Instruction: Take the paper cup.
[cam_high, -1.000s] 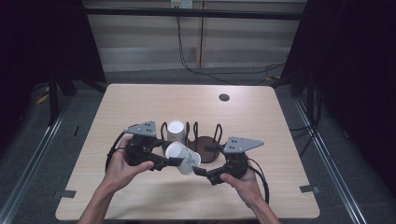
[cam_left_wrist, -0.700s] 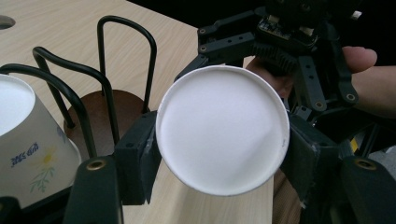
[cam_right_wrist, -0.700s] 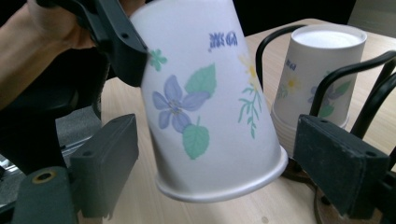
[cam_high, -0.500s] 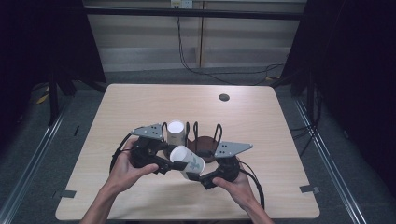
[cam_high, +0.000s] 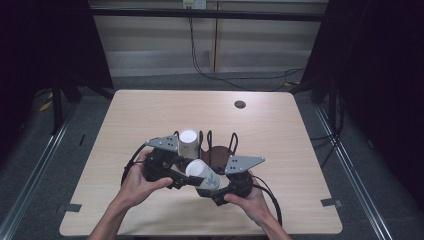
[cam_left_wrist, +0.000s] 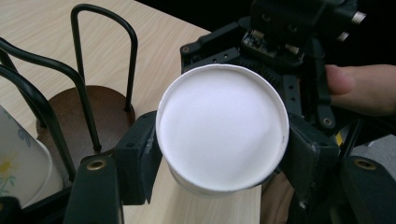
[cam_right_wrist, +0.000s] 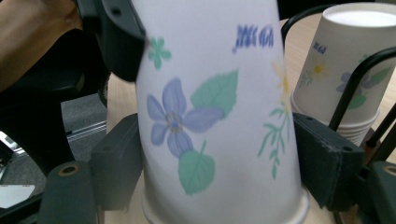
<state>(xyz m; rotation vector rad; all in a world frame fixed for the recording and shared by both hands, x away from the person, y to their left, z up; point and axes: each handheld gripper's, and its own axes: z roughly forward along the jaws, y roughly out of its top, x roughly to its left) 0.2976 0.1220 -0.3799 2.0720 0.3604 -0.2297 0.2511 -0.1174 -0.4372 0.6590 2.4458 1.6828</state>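
Observation:
A white paper cup (cam_high: 202, 175) with a blue and green flower print hangs on its side above the table's near half, between both grippers. My left gripper (cam_high: 187, 177) is shut on its base end; in the left gripper view the white bottom of the cup (cam_left_wrist: 222, 135) faces the camera between the pads (cam_left_wrist: 135, 161). My right gripper (cam_high: 212, 189) has just been closing its jaws, and its pads (cam_right_wrist: 119, 163) now touch both sides of the cup (cam_right_wrist: 215, 107) near the rolled rim. A stack of like cups (cam_high: 188, 142) stands in a black wire holder (cam_high: 220, 150).
The wire holder (cam_left_wrist: 84, 116) has a brown round base and upright loops just behind the grippers. The stack of cups (cam_right_wrist: 345, 70) is close by the right gripper's far side. A small dark disc (cam_high: 240, 104) lies at the far right of the wooden table (cam_high: 125, 115).
My right gripper has come in leftward and a little lower, and its jaws have closed around the cup's rim end. The left gripper has kept its hold on the cup.

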